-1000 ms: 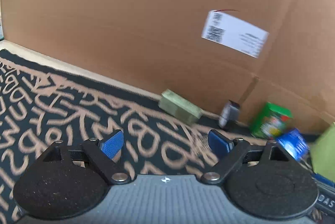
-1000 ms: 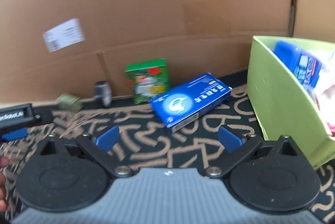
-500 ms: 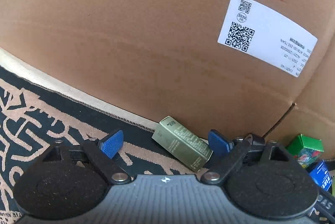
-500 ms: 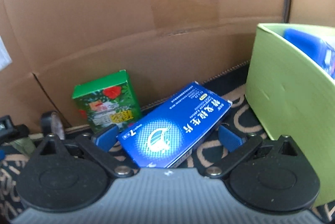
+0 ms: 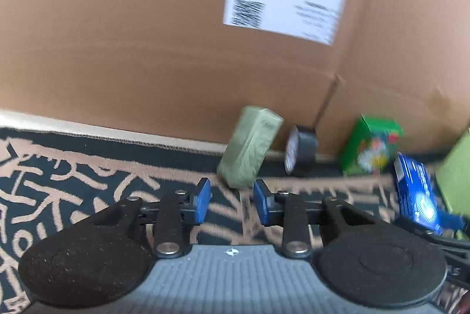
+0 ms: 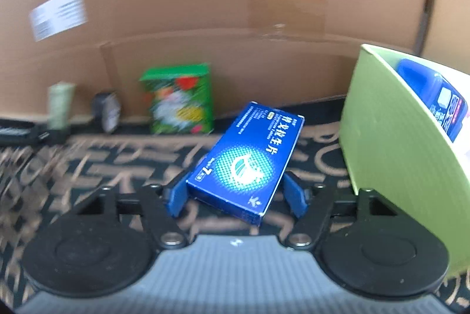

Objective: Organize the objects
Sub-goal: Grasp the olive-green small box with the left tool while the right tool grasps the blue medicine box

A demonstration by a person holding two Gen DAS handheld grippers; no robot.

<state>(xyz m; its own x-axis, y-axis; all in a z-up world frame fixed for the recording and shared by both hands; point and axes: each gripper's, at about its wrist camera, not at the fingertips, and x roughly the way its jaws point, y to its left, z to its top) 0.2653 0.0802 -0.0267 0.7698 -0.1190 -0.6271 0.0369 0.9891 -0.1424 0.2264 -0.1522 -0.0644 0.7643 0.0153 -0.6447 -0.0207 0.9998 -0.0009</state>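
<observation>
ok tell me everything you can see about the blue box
The blue box is a flat rectangular carton, apparently glossy card, printed with white Chinese characters, a bright teal dotted circle holding a leaf-like logo, and a "7". It sits tilted, its near end between the blue pads of the right gripper, apparently gripped, above the patterned mat, left of the green bin.

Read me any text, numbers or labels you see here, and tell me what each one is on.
"7" on the blue box, lower left corner of its top face.
Blue box: large white Chinese characters along its top face, too blurred to give surely.
White shipping label on the cardboard wall: barcodes and print, blurred.
Green box: blurred.
Olive box: blurred.
Blue item in the green bin: too small.
</observation>
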